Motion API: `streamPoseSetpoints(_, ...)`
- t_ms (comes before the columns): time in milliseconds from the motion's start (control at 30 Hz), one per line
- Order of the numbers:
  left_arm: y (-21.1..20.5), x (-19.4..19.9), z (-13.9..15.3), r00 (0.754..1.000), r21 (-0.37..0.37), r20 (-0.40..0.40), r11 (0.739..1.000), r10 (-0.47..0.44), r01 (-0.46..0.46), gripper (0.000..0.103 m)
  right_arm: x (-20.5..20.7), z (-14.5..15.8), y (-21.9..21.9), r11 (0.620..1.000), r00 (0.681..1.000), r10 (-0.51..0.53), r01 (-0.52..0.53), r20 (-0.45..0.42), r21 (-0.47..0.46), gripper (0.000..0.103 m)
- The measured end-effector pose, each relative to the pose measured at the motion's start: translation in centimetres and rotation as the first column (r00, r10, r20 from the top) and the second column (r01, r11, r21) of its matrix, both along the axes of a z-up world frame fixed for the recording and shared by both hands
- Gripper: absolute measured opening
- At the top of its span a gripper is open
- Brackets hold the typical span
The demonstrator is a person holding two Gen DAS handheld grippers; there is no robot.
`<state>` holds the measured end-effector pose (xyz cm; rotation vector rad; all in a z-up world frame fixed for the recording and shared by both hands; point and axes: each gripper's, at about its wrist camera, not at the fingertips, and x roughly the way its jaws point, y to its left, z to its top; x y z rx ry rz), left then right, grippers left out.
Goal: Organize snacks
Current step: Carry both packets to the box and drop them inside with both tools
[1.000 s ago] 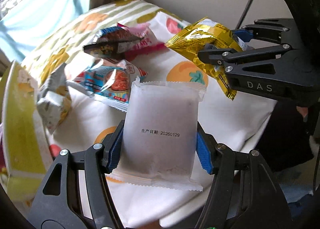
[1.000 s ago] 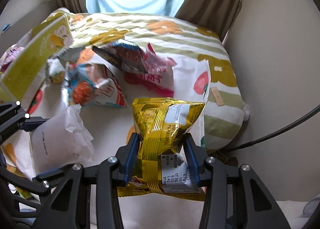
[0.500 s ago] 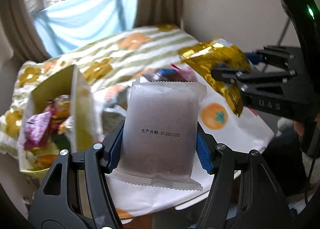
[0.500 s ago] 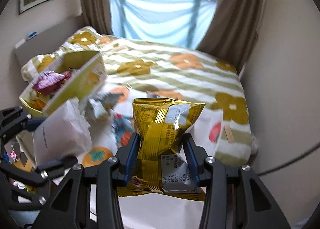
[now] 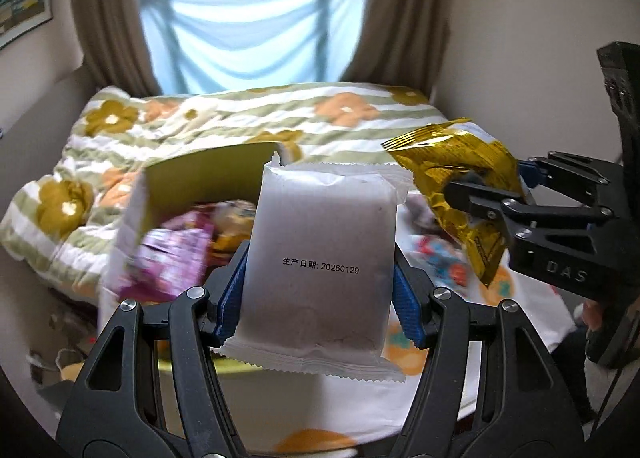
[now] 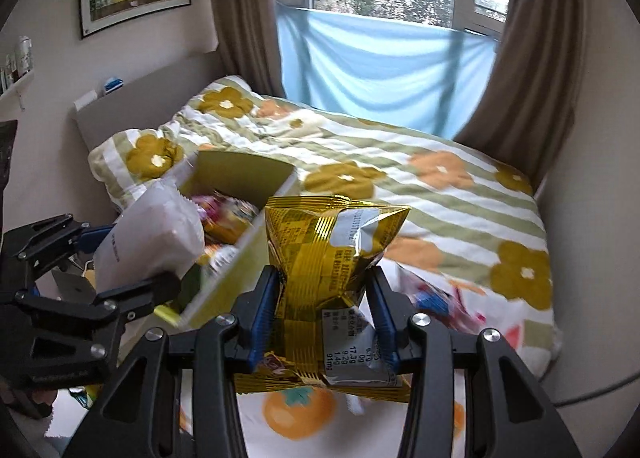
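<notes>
The left gripper (image 5: pixel 320 294) clamps a frosted white plastic snack pouch (image 5: pixel 320 262) upright; the right gripper (image 6: pixel 324 318) pinches a crinkled gold foil snack bag (image 6: pixel 332 258). At ten o'clock sits an open yellow-green cardboard box (image 6: pixel 240 174), its blurred contents seemingly snacks.

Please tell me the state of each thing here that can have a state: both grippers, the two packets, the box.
left gripper: shut on white packet.
white packet: held upright, sealed.
right gripper: shut on gold packet.
gold packet: held upright, squeezed at the waist.
yellow box: open, snacks inside.
</notes>
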<state>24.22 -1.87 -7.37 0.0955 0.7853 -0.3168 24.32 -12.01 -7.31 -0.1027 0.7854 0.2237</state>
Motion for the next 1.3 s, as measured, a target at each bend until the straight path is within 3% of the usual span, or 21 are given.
streamPoseSetpoints(200,7.2,6.5,-0.3,0.999,0.017,-0.03,0.999,0.035,-0.034,0.06,5.3,-0.1,6.2,1.0,1.0,0.01,-0.009,-0.017,0.027,0.041)
streamPoseSetpoints(400,13.0,13.8,-2.5,0.995,0.043,-0.092,0.999,0.031,-0.027,0.06,10.1,-1.4,10.7,0.998,0.998,-0.024,0.028,-0.054,0.063,0.041)
streamPoseSetpoints(667,15.8,20.5,-6.2,0.981,0.043,-0.196,0.999,0.005,0.004,0.06,13.5,-4.1,13.5,0.992,0.986,-0.095,0.105,-0.141,0.064,0.041)
streamPoseSetpoints(733,15.8,21.0,-6.9,0.977,0.049,-0.211,0.999,-0.003,0.013,0.064,14.0,-4.7,13.6,0.991,0.98,-0.112,0.123,-0.162,0.059,0.041)
streamPoseSetpoints(833,16.2,21.0,-7.8,0.98,0.06,-0.201,0.998,0.004,0.008,0.103,14.7,-5.3,13.6,0.988,0.974,-0.131,0.143,-0.184,0.053,0.041)
streamPoseSetpoints(1300,18.3,17.1,-9.1,0.975,0.019,-0.222,1.0,0.017,-0.013,0.103,16.8,-7.4,14.0,0.982,0.958,-0.151,0.173,-0.245,0.07,0.041)
